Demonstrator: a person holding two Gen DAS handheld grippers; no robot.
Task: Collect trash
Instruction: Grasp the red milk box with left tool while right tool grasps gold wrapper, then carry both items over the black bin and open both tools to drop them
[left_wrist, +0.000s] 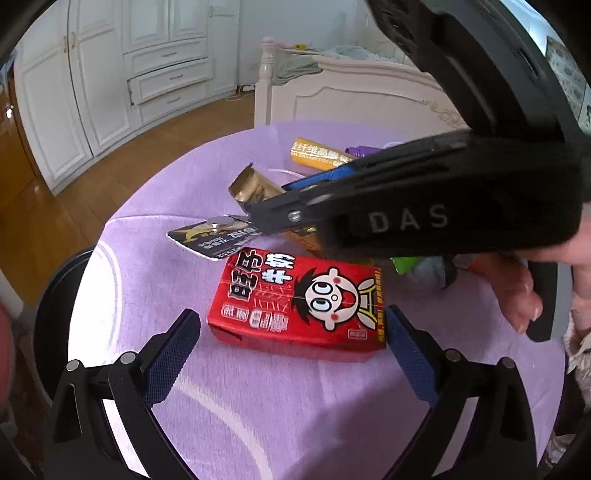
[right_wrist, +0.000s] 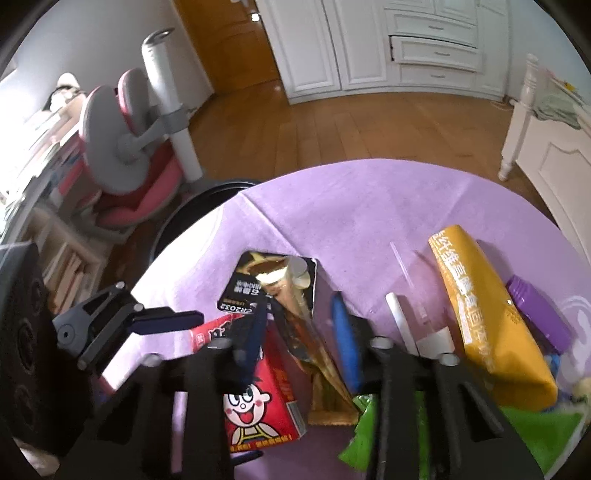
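Note:
A red milk carton (left_wrist: 299, 306) lies flat on the purple table (left_wrist: 159, 206). My left gripper (left_wrist: 291, 328) is open, one blue pad on each side of the carton's near end. My right gripper (right_wrist: 301, 314) is open with its jaws around a gold wrapper (right_wrist: 295, 317), which also shows in the left wrist view (left_wrist: 251, 188). A black battery card (left_wrist: 210, 236) lies beside the wrapper. The carton (right_wrist: 258, 398) sits under the right gripper's left finger. A yellow pouch (right_wrist: 487, 314), a purple bottle (right_wrist: 535, 314) and a green wrapper (right_wrist: 532, 435) lie to the right.
A dark round bin (right_wrist: 192, 218) stands by the table's far left edge, also low left in the left wrist view (left_wrist: 55, 288). A white straw (right_wrist: 400, 317) lies on the cloth. A pink chair (right_wrist: 129, 155), white wardrobe and bed stand beyond.

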